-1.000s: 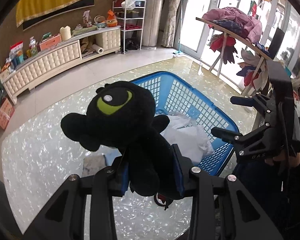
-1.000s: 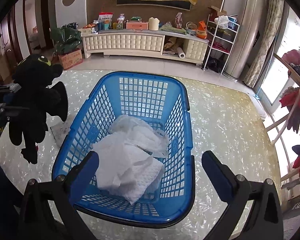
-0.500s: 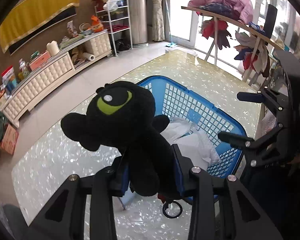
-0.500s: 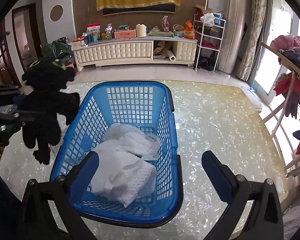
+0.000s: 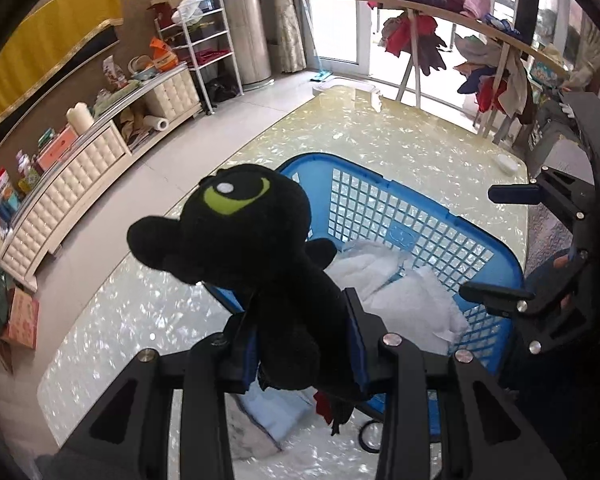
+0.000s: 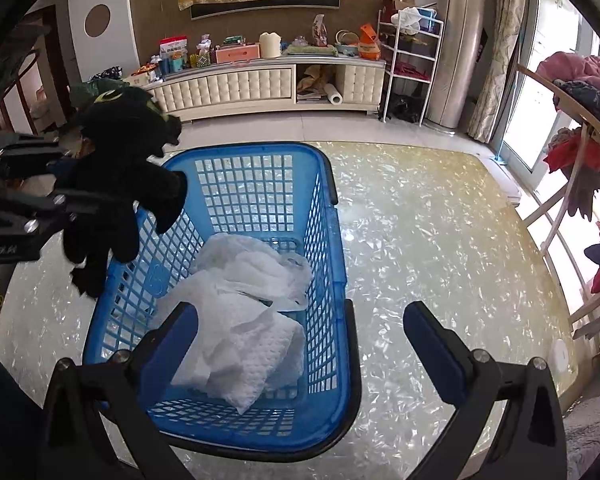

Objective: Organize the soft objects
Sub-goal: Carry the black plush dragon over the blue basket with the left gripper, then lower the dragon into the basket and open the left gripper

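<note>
Your left gripper (image 5: 300, 344) has its jaws clamped on the lower body of the black dragon plush (image 5: 252, 256); head and green eye stick out ahead of the jaws, tail and a red tag dangle below them. A second back, the plush hung well to the left of the blue laundry basket (image 6: 340, 240) in the right wrist view. Now it sits over the basket's near-left rim, legs hanging just above the mesh wall, so you've carried it toward the bin. In the left wrist view the basket has slid in behind and right of the jaws, same story.

Your right gripper (image 6: 300, 332) has its jaws spread wide and holds nothing. It hovers over the near end of the basket, with the white quilted cloth (image 6: 240, 320) showing between and ahead of the jaws, lying inside the basket. That cloth hasn't shifted.

The basket sits on the pearly shell-pattern counter (image 6: 420, 240). A bluish-grey cloth (image 5: 268, 420) lies on the counter below the left jaws, outside the basket; can't tell what it is.

Judgement: transport nearly done. The plush is at the rim, not yet over the middle; go a bit further in before letting go, or it may catch the wall and tumble outside.
</note>
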{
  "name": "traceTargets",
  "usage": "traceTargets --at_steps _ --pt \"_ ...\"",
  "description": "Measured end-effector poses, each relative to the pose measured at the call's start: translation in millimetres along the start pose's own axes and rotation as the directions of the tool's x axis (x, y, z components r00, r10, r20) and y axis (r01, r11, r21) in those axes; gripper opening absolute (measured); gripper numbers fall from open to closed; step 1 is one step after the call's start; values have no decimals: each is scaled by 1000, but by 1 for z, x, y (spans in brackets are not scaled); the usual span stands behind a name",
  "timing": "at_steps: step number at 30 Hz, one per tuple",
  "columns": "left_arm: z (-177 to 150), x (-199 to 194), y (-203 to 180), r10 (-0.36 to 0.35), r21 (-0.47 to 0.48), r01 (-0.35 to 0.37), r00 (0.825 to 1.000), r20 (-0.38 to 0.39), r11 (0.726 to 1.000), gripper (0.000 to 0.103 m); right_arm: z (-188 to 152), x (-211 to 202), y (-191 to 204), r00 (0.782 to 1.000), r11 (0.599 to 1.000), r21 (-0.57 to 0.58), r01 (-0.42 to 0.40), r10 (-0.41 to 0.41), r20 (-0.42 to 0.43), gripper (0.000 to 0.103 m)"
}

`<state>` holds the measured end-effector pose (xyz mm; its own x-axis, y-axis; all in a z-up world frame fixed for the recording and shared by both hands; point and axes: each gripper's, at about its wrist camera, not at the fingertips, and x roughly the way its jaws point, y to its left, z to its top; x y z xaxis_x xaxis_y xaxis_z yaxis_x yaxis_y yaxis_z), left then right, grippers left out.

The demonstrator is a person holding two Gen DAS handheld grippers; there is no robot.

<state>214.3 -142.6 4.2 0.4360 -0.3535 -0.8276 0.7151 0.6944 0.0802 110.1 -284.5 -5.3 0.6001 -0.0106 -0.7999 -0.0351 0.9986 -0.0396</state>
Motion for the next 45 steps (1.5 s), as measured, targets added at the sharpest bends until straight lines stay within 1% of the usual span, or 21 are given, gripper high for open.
traceTargets --at_steps 5,9,15,17,18,19,22,25,27,30,35,36,37,38,41,43,44,45 --pt "10 11 -1 -1 81 2 1000 -10 997 34 1 3 2 1000 1000 -4 3 -3 -17 103" --pt "17 23 -6 1 156 -1 1000 -1 988 34 2 4 -1 1000 1000 13 1 -1 -30 103" --pt "24 44 -11 -40 216 39 999 1 976 32 2 9 -4 998 1000 24 16 -15 -54 103" --pt "25 50 -13 -49 230 48 999 -4 972 30 2 9 -3 998 1000 24 17 -16 -57 103" --pt "26 56 -14 -51 236 53 999 -11 970 27 2 9 -4 998 1000 25 14 -13 -58 103" --pt "27 62 -15 -53 240 56 998 -19 969 19 2 9 -5 998 1000 28 12 -10 -59 103" --pt "27 78 -11 -57 235 67 997 -47 970 18 3 10 -8 998 999 39 9 -6 -63 103" --pt "26 87 -8 -75 224 86 996 -56 971 18 3 9 -8 998 999 41 7 -5 -67 103" --pt "26 88 -8 -84 217 95 995 -59 972 18 2 10 -7 998 999 40 7 -5 -69 103" --pt "26 89 -10 -76 224 88 995 -65 970 19 4 11 -8 997 999 42 6 -3 -76 103" --pt "27 90 -6 -81 199 92 995 -62 976 20 5 12 -9 997 999 46 5 -1 -77 103" --pt "27 89 -6 -78 198 89 995 -60 976 23 5 12 -9 997 999 48 4 0 -77 103" --pt "27 89 -6 -68 201 79 996 -59 976 29 5 12 -10 997 999 50 3 1 -76 103" --pt "27 89 -7 -61 203 72 996 -59 977 31 5 12 -10 997 999 51 2 2 -76 103" --pt "26 83 -7 -44 207 54 998 -52 977 36 5 12 -10 997 999 52 1 2 -75 103" --pt "27 78 -8 -36 203 44 998 -46 978 48 5 12 -10 997 999 52 0 3 -74 103" --pt "27 76 -8 -31 204 39 999 -41 978 51 5 11 -10 997 999 53 0 4 -73 103" --pt "26 71 -8 -29 206 35 999 -32 978 59 5 11 -10 997 999 53 -1 4 -72 103"
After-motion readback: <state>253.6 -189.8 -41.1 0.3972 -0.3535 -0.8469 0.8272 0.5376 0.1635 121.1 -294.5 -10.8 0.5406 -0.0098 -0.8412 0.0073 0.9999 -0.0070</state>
